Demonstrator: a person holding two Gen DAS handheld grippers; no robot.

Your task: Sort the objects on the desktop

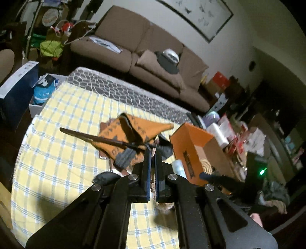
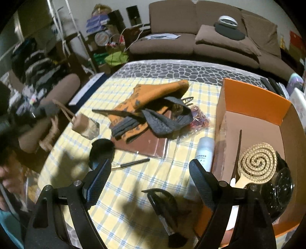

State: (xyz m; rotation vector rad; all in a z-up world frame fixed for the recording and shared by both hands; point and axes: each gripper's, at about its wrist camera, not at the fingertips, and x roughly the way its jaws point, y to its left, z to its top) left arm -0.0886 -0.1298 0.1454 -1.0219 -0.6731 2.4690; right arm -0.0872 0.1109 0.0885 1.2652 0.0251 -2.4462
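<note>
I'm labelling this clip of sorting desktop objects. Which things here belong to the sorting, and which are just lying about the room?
Belongs to the job:
- orange cardboard box with the spiral wooden hairbrush inside
- white cylindrical bottle
- orange and grey patterned scarf
- thin black pen
- left gripper, shut on a braided beige cord
- right gripper, open

Lying about:
- brown sofa
- framed wall picture

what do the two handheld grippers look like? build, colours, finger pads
Both match. The left gripper and right gripper have matte black angular linkage arms with round silver pivot bolts. The fingers are flat black bars faced with blue ribbed pads. No cables or markings are visible on either one.
</note>
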